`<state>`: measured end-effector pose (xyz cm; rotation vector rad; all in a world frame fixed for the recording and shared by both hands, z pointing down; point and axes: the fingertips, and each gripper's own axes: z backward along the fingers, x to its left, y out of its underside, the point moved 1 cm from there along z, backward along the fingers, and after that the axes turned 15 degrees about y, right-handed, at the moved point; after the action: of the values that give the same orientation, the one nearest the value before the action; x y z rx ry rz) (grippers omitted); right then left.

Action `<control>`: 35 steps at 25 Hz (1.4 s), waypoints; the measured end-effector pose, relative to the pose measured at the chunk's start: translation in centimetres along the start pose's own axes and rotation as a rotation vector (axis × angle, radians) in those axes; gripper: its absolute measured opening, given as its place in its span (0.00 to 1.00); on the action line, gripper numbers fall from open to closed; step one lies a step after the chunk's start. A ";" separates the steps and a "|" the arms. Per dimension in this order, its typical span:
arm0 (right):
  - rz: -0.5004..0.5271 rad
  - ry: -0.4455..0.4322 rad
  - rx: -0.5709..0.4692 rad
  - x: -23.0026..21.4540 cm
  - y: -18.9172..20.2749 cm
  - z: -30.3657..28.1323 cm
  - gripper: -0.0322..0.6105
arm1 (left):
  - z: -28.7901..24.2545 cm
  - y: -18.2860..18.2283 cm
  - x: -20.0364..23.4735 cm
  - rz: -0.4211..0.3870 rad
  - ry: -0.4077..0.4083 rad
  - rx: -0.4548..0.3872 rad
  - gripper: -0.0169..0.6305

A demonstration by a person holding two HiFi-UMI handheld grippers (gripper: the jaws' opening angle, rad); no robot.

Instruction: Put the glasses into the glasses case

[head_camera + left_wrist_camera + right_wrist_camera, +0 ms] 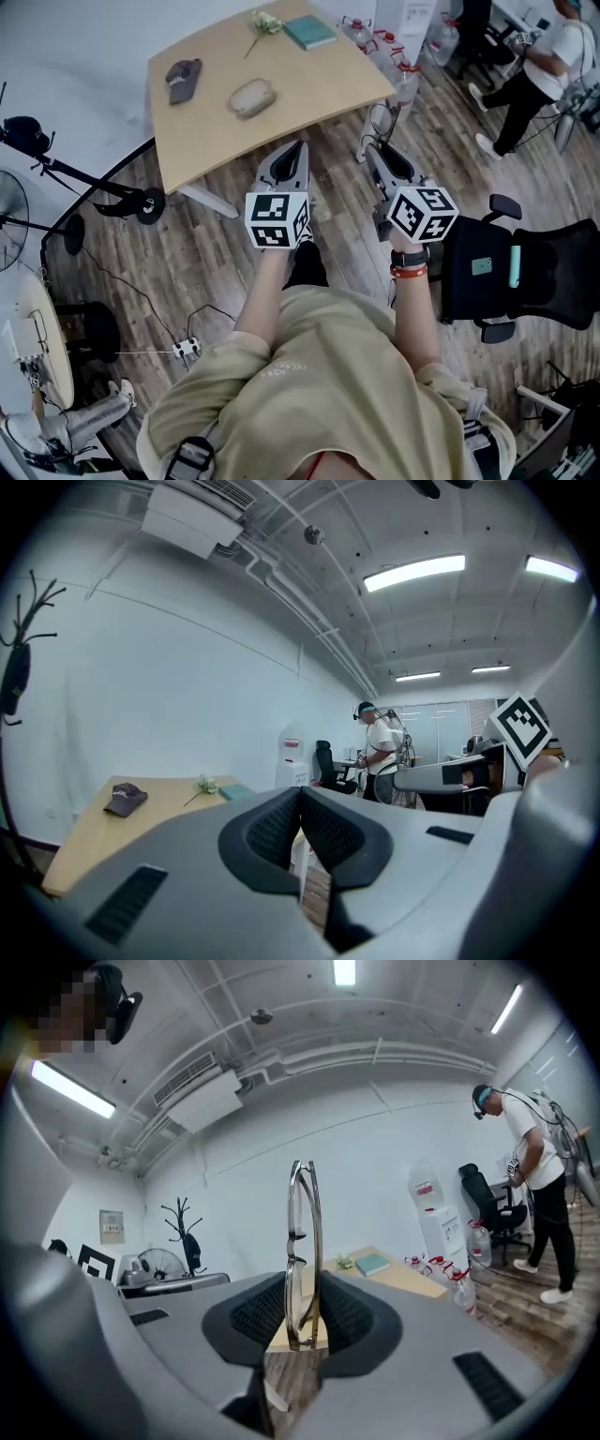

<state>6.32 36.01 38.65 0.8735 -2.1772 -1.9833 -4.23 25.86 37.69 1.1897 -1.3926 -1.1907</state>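
Office interior, head view. A pale wooden table (pixel 211 131) with a curved near edge stood on a wood-plank floor (pixel 206 253) beside a white wall. On the table lay a dark cap (pixel 183 80), a beige glasses case (pixel 251 97), a flower (pixel 264 22) and a teal book (pixel 309 32). Water bottles (pixel 398 58) stood on the floor past the table's right corner, a fan (pixel 9 225) at far left, and a black office chair (pixel 525 272) just beside the right forearm. A second person (pixel 544 66) stood well apart at upper right.

Both grippers hung over open floor, short of the table's near edge, with the tabletop around the case largely bare. The left gripper (pixel 300 148) had its jaws pressed together with nothing between them. The right gripper (pixel 375 148) clasped the folded glasses (pixel 305 1251) by their lower end. In the right gripper view the glasses appeared edge-on, long axis upright, their upper end rising clear above the pads. The case lay well apart from them, its long axis roughly along the table's near edge.
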 end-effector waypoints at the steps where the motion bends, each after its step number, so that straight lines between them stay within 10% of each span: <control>1: 0.016 -0.002 0.015 0.0 0.0 -1.5 0.23 | -0.8 -0.1 1.2 0.001 -0.003 0.000 0.06; 35: 0.036 -0.223 0.198 11.5 -2.1 -43.9 0.22 | -14.5 -0.4 40.7 0.130 -0.111 0.028 0.06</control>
<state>15.71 -8.35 40.32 0.6542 -2.5263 -1.9589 5.77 -16.11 41.03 1.0486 -1.5497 -1.1640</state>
